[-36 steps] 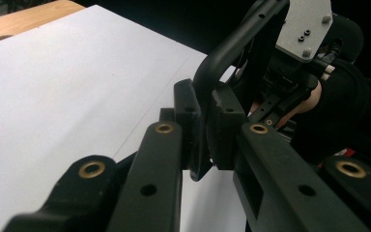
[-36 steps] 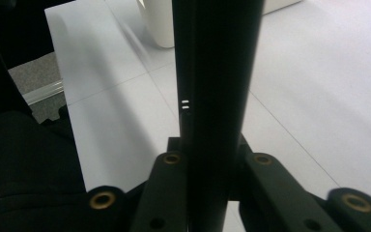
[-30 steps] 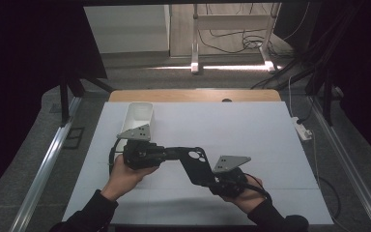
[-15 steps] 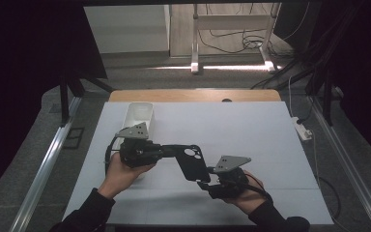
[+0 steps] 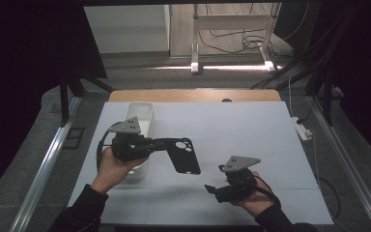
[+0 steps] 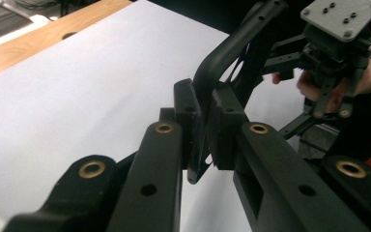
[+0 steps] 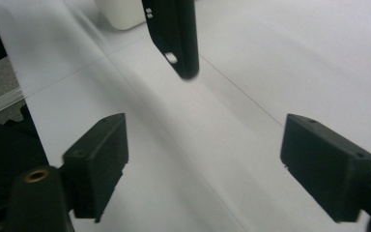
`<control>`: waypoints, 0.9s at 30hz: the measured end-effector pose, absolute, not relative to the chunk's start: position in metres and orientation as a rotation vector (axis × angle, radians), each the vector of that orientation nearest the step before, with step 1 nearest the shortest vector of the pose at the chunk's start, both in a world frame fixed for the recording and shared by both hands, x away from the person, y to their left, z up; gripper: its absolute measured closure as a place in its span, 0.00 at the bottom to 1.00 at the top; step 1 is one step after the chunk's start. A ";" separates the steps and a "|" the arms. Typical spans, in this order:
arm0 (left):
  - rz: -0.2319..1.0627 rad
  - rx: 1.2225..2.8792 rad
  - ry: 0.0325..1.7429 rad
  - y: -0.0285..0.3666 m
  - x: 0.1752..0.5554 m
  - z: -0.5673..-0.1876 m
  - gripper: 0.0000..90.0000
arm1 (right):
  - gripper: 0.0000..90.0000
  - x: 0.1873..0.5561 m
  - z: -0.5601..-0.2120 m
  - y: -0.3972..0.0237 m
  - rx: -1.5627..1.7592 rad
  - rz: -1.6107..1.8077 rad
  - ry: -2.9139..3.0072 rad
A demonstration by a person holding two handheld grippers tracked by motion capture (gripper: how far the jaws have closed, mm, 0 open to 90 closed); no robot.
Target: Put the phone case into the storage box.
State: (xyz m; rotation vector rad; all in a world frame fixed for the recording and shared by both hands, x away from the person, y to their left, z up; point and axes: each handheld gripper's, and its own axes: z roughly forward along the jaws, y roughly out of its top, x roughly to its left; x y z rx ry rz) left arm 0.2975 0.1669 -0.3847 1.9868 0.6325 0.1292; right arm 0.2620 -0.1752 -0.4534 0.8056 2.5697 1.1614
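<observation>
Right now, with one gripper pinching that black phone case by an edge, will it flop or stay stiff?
Probably fairly stiff: the phone case juts out level from the left gripper without sagging. Likely light, since an edge pinch carries it. Thin walls and its camera cutout suggest it may flex if squeezed.

High view overhead facing forward, claw views close, sharing phone case (image 5: 183,155)

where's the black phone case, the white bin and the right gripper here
black phone case (image 5: 183,155), high view, flat back below the camera hole
white bin (image 5: 140,116), high view, far rim and wall
right gripper (image 7: 204,170), right gripper view, midway between its open jaws
</observation>
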 end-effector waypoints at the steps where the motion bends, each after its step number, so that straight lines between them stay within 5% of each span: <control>1: 0.131 1.987 0.639 0.168 0.298 -0.384 0.92 | 0.18 0.262 -0.453 -0.176 0.816 1.158 2.570; 27: 0.204 1.962 0.723 0.208 0.315 -0.365 0.92 | 0.00 0.255 -0.454 -0.228 1.003 1.110 2.481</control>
